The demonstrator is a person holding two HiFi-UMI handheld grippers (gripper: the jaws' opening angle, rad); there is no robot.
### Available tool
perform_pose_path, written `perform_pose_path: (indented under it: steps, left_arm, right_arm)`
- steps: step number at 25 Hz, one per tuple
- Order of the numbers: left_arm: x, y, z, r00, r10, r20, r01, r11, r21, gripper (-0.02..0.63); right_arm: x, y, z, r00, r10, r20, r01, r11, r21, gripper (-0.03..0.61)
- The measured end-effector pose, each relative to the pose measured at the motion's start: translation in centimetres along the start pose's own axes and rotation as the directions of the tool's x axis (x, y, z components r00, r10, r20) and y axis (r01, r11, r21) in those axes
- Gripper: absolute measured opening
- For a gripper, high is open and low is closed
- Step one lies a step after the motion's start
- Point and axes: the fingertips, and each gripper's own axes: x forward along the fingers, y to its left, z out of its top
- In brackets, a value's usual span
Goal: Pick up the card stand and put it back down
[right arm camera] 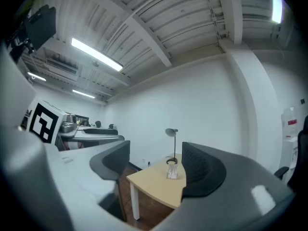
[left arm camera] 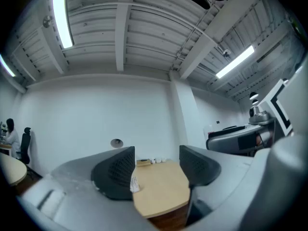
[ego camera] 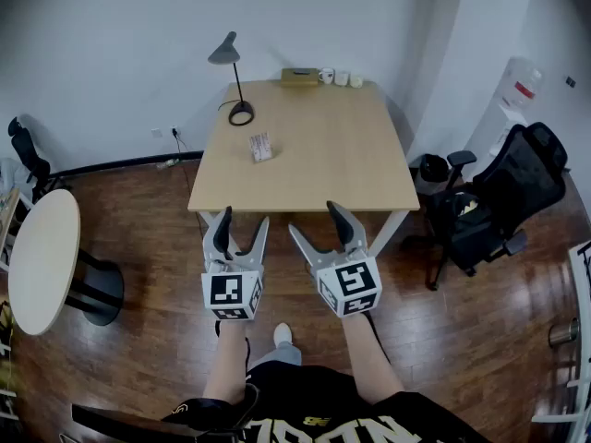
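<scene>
The card stand (ego camera: 261,147) is a small clear holder with white cards, standing left of centre on the light wooden table (ego camera: 332,173). It also shows in the left gripper view (left arm camera: 134,183) and the right gripper view (right arm camera: 172,171). My left gripper (ego camera: 236,231) and right gripper (ego camera: 323,228) hover side by side in front of the table's near edge, well short of the stand. Both stand open with nothing between their jaws.
A black desk lamp (ego camera: 235,79) stands at the table's far left corner. A tissue box (ego camera: 299,77) and small white cups (ego camera: 341,78) line the far edge. A black office chair (ego camera: 503,201) is at the right, a round table (ego camera: 42,257) at the left.
</scene>
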Motion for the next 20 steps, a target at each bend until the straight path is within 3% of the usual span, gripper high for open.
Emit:
perform_pose_path:
  steps: [9,15,20]
  left_arm:
    - [8.8,10.1,-1.1,1.000,0.001,-0.003,-0.001,0.999,0.045,0.275]
    - [14.2,12.6,-4.1,0.999,0.001,-0.050,-0.002,1.000,-0.004,0.275]
    - [20.0,14.7,-4.4,0.998,0.060,-0.033,-0.059,0.998,0.024,0.275]
  right_arm:
    - [12.1,-3.3,-0.4,0.998,-0.064,0.003,0.064,0.998,-0.005,0.357]
    - [17.1,-6.3,-2.4,0.999,-0.049,-0.014,0.049,0.999,0.012,0.357]
    - [23.3,-10.4,-1.6,0.999,0.010,0.044,-0.010,1.000,0.004,0.357]
